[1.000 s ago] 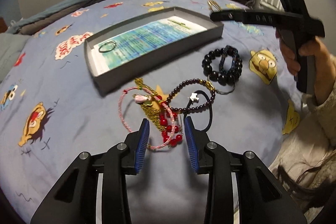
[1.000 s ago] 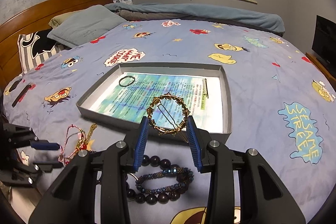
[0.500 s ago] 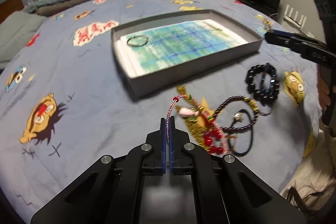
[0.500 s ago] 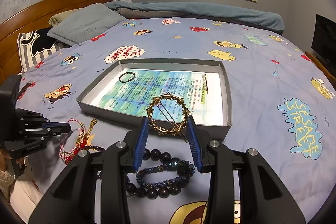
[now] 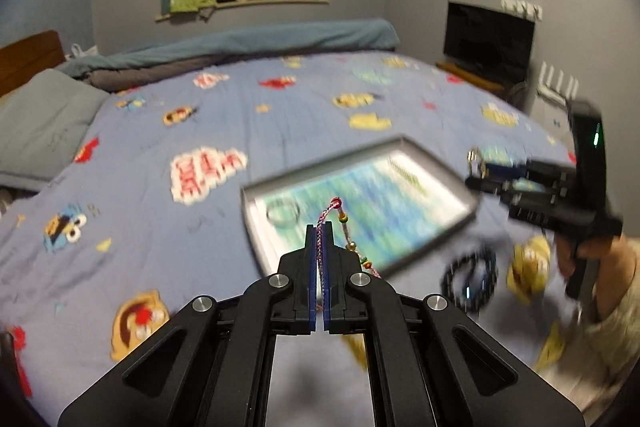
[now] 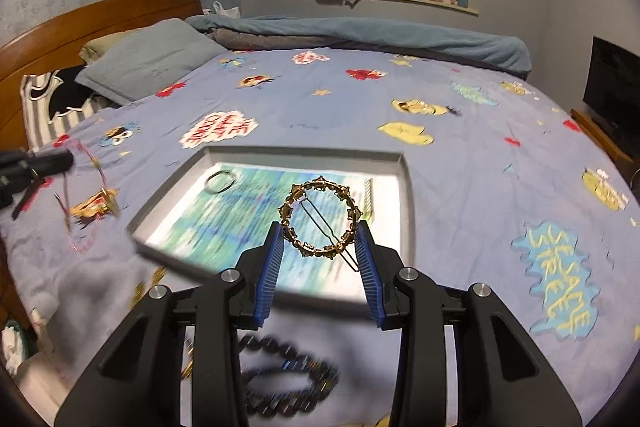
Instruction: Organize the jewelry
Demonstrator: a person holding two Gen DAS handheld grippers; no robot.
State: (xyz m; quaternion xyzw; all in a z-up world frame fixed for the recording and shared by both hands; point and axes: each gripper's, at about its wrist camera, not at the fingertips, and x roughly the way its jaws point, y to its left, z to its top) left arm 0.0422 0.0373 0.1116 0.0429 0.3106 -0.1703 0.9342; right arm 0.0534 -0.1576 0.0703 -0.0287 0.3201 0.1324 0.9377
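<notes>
- Our left gripper (image 5: 320, 243) has its jaws pinched tight on a thin pink-and-white braided cord bracelet (image 5: 326, 217), whose beaded end hangs off to the right, above the near corner of the shallow grey cardboard tray (image 5: 436, 163).
- Our right gripper (image 6: 320, 239) holds a round gold filigree hair clip (image 6: 322, 219) between its half-parted jaws, over the tray's near edge.
- A small dark ring (image 6: 221, 181) lies inside the tray.
- Dark beaded bracelets (image 6: 280, 379) rest on the blue cartoon-print bedspread (image 6: 460, 155), beside the tray.
</notes>
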